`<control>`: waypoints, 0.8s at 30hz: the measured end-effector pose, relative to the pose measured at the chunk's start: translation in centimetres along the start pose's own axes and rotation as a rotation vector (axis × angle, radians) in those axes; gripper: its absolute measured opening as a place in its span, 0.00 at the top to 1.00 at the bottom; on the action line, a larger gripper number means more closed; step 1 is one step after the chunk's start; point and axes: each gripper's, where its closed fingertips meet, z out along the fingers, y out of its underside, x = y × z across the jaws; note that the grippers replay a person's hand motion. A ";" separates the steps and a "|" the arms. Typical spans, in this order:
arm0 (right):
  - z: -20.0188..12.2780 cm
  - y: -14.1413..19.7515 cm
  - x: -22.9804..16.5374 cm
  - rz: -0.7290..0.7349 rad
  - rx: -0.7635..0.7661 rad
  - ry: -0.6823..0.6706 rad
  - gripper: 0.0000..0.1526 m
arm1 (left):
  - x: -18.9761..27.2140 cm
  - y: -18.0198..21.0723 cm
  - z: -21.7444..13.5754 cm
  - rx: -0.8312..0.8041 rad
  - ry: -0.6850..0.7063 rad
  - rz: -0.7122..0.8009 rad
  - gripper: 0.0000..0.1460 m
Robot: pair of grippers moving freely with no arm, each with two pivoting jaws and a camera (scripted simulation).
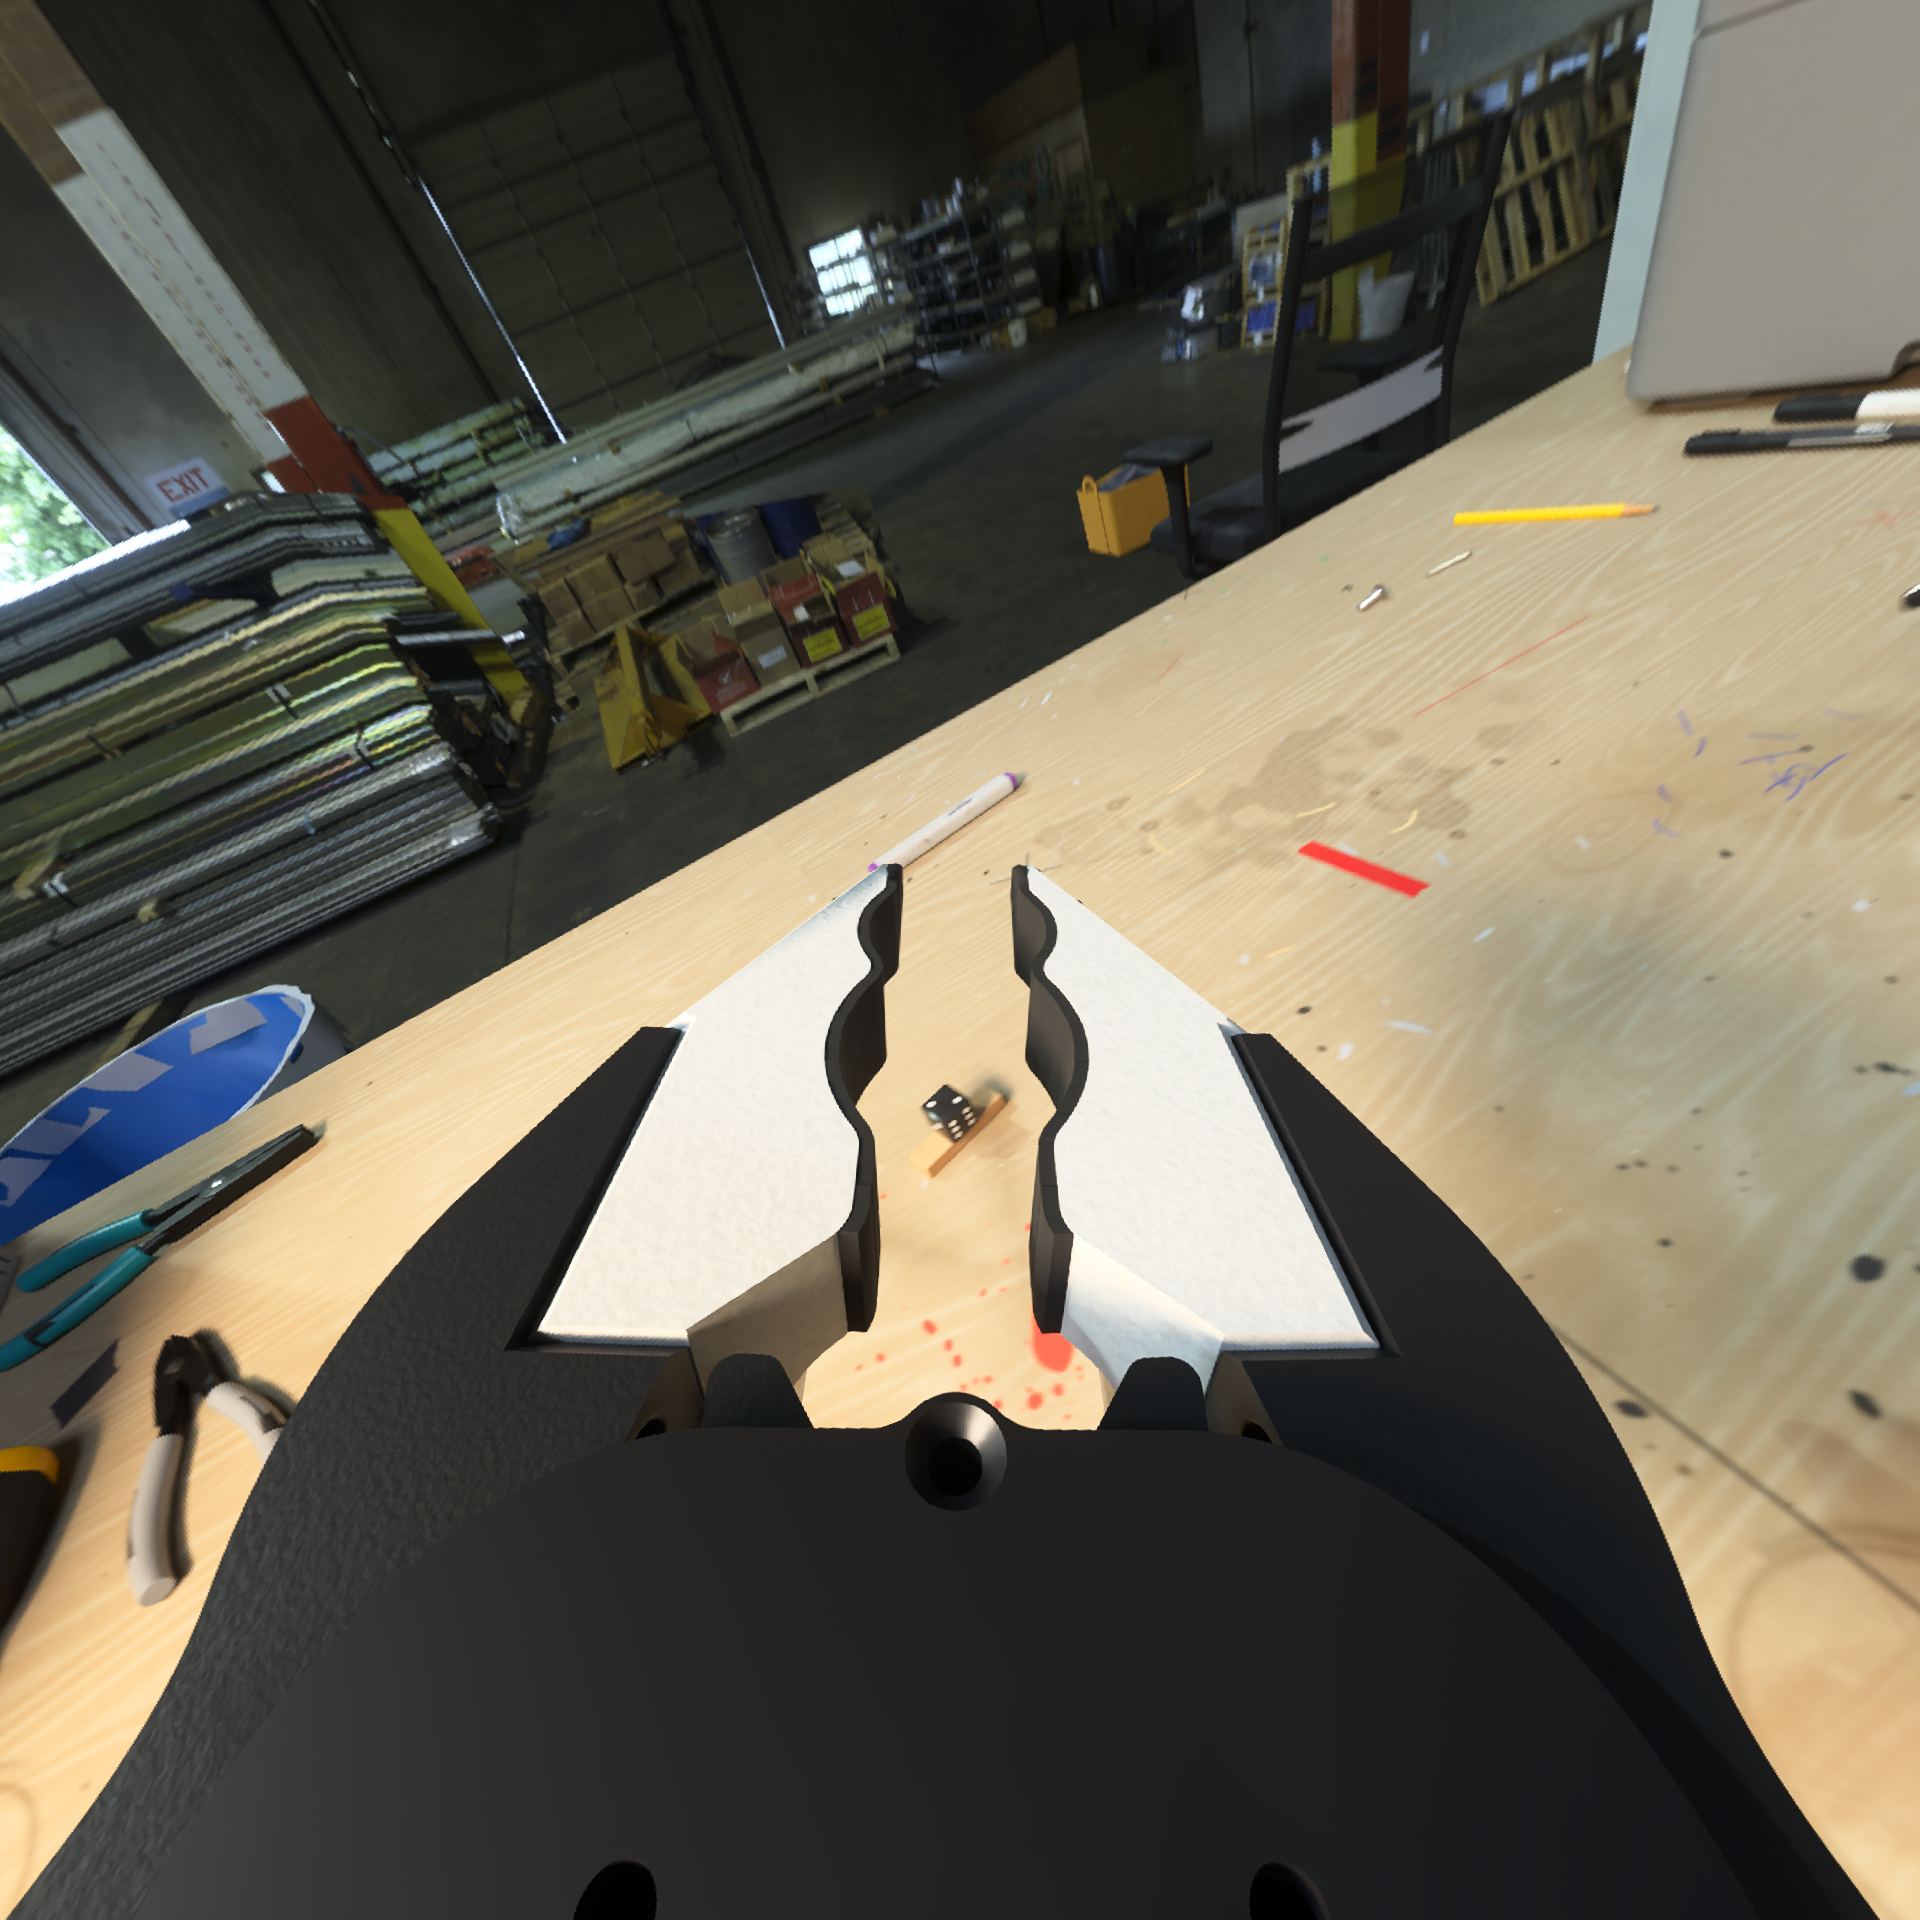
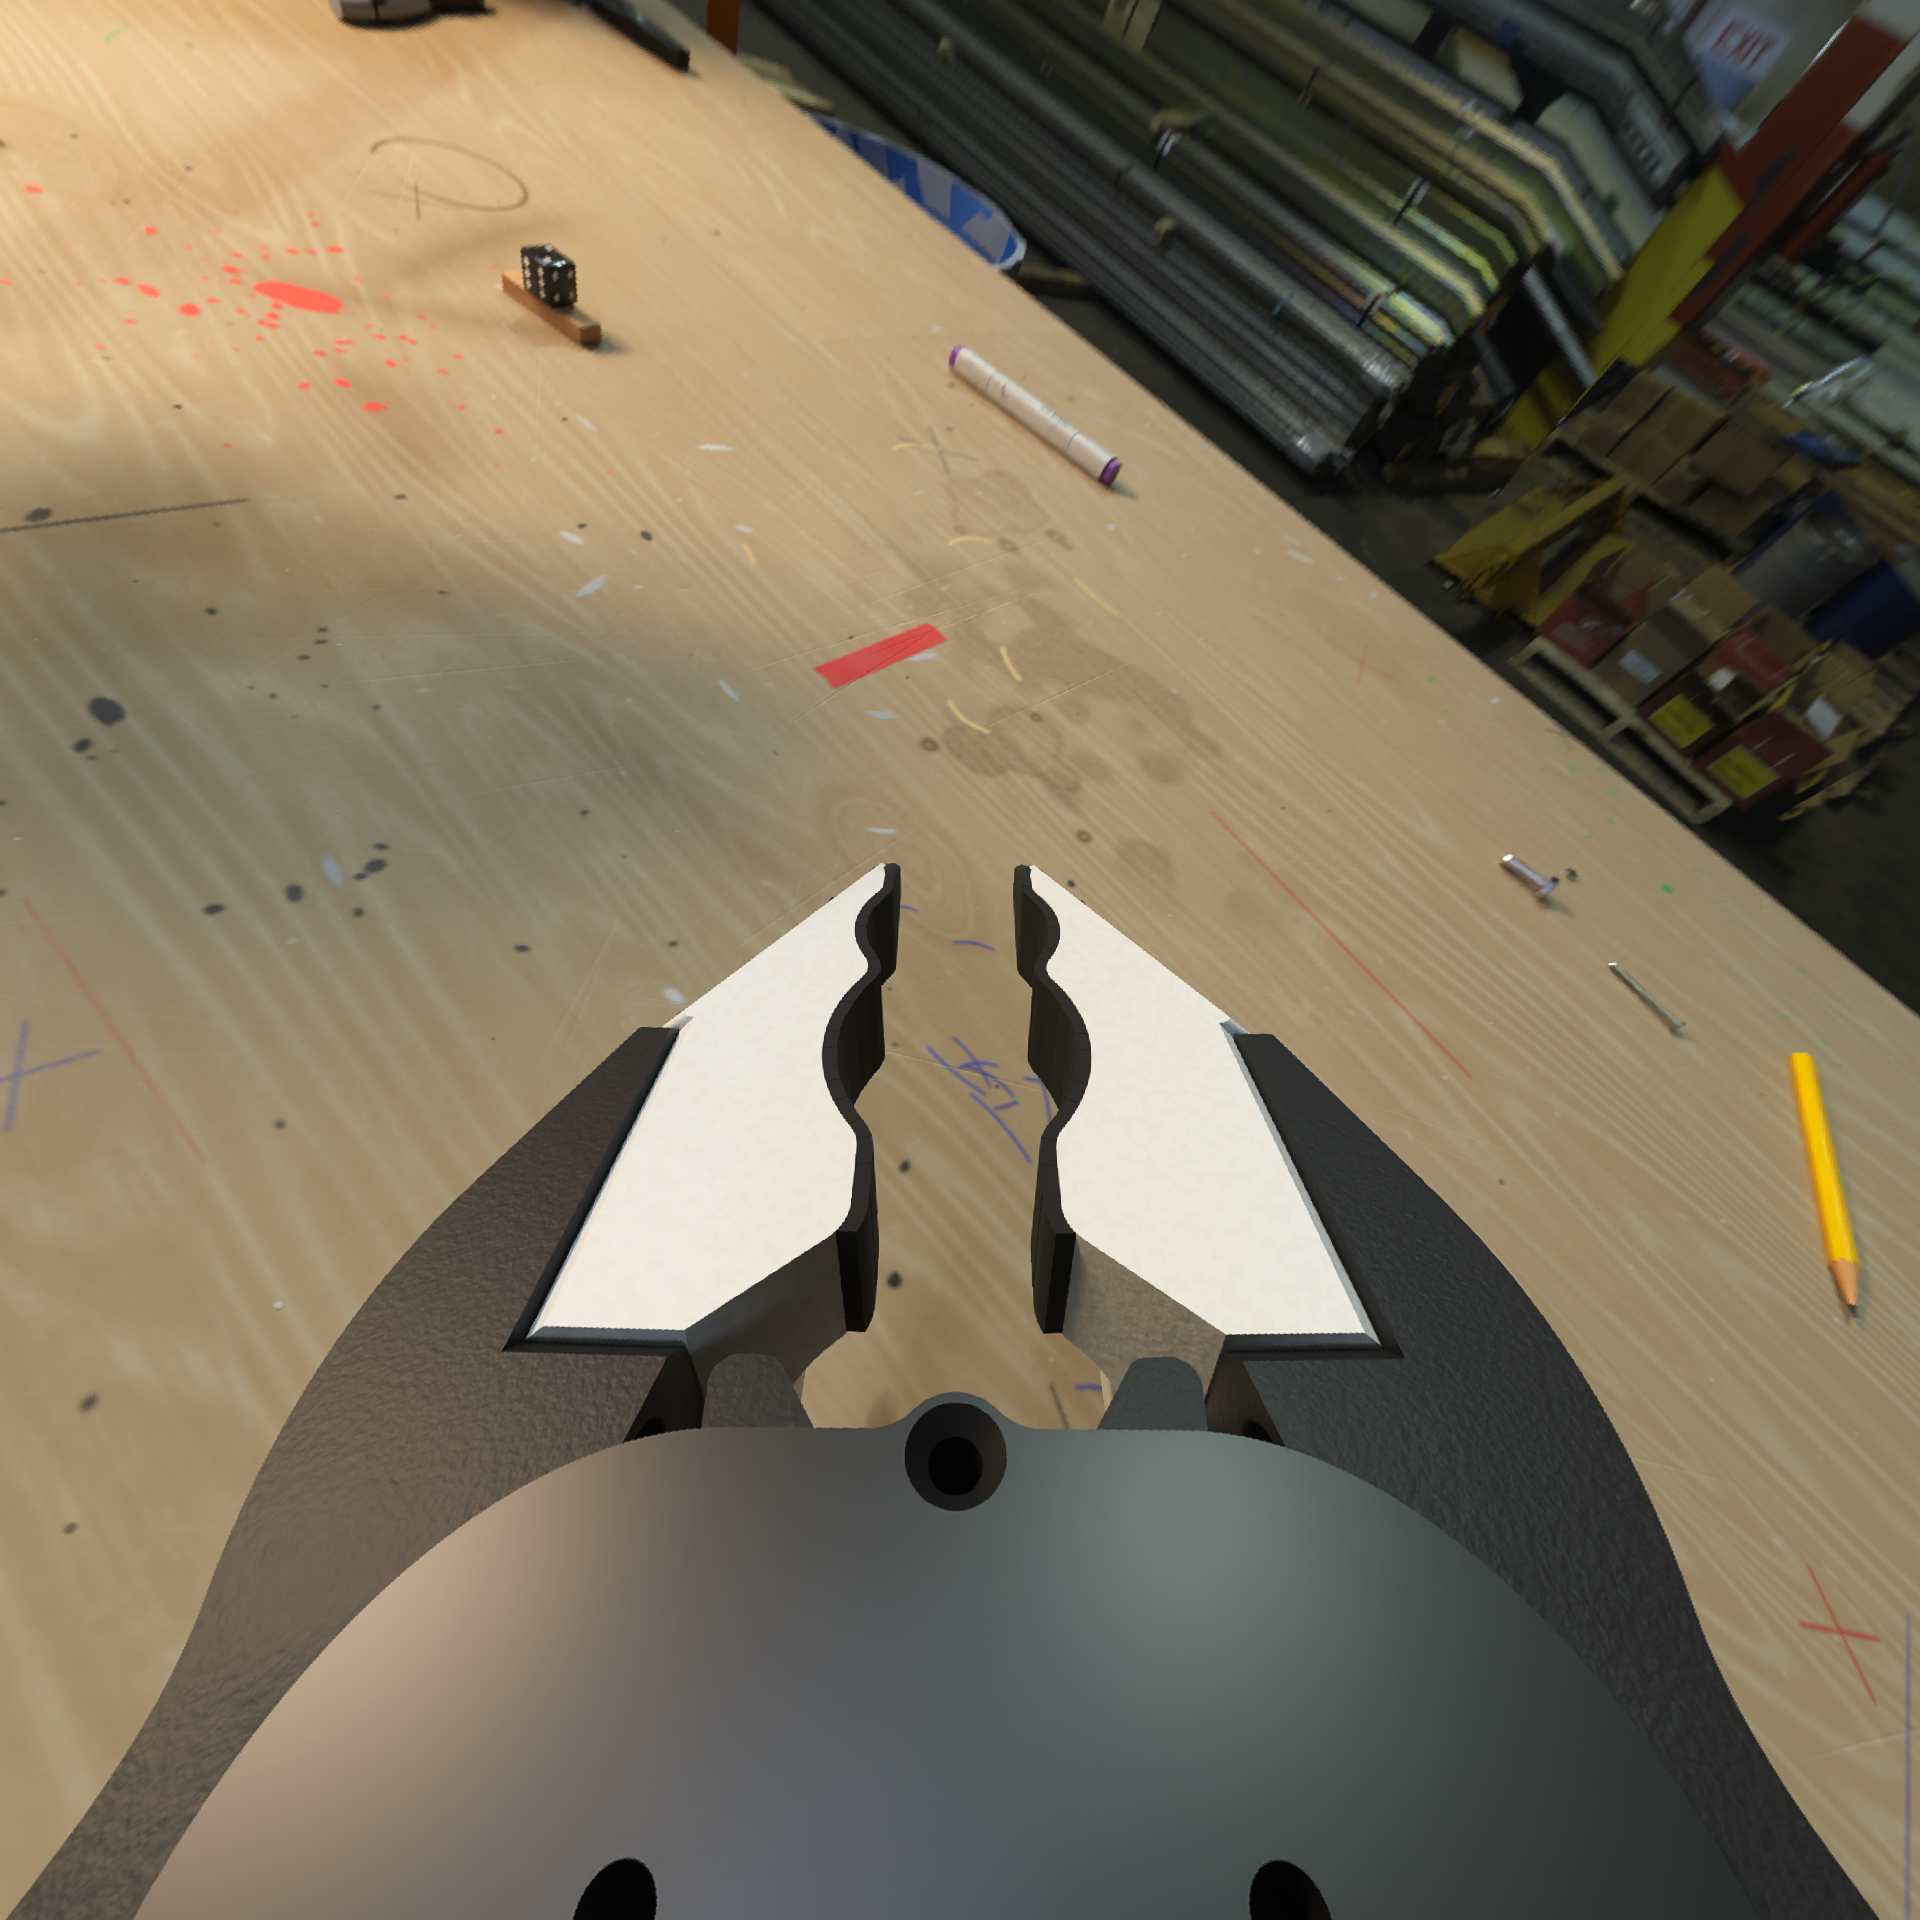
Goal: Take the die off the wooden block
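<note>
A small black die (image 1: 949,1110) with white pips sits on one end of a thin wooden block (image 1: 968,1141) lying flat on the plywood table. In the left wrist view it shows between my two fingers, below them. My left gripper (image 1: 956,883) is open and empty, above the die. In the right wrist view the die (image 2: 548,275) and the block (image 2: 556,315) are far off at the upper left. My right gripper (image 2: 956,881) is open and empty, well away from them.
A white marker with purple ends (image 1: 951,821) (image 2: 1031,414) lies near the table's far edge (image 1: 727,842). Red tape (image 1: 1363,868) (image 2: 879,654), a yellow pencil (image 1: 1553,513) (image 2: 1825,1179), teal pliers (image 1: 135,1236), white-handled pliers (image 1: 177,1455), screws (image 2: 1527,876) and black markers (image 1: 1797,438) lie around.
</note>
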 end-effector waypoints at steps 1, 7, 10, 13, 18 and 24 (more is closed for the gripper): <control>-0.3 0.0 0.3 -0.002 0.019 0.012 0.86 | -0.7 0.3 0.3 -0.020 0.007 0.006 0.88; -2.5 0.1 3.8 0.140 0.105 0.126 0.86 | -4.3 4.9 4.6 -0.343 0.224 0.181 0.90; -3.7 0.5 5.0 0.196 0.113 0.192 0.86 | -4.4 7.0 7.4 -0.471 0.419 0.196 0.91; -4.6 1.2 5.3 0.217 0.086 0.223 0.87 | -4.9 9.2 10.1 -0.589 0.489 0.232 0.91; -5.7 2.0 5.6 0.213 0.028 0.251 0.87 | -2.8 12.6 11.0 -0.760 0.668 0.291 0.88; -6.5 1.3 6.5 0.192 0.014 0.264 0.87 | -1.0 15.1 10.3 -0.851 0.796 0.274 0.83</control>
